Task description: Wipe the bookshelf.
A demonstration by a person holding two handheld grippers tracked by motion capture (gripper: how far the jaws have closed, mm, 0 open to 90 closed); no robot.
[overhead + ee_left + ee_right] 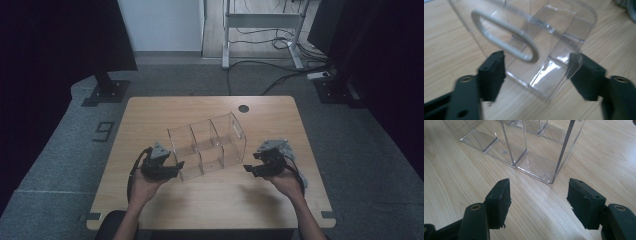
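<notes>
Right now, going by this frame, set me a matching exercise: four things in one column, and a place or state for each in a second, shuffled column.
Things:
1. clear organizer
2. left gripper
3. right gripper
4. round hole

Places or states:
A. near the table's far edge
B. jaws apart over bare wood, short of the box's corner
C. mid-table, split by dividers
D. jaws on either side of the box's end with the pale handle loop

Pairs: 1-C, 2-D, 3-B, 4-A

A pale wooden worktop (165, 112) with a round hole (243, 108) near its far edge carries a clear divided box (207, 145) at mid-top.
</notes>
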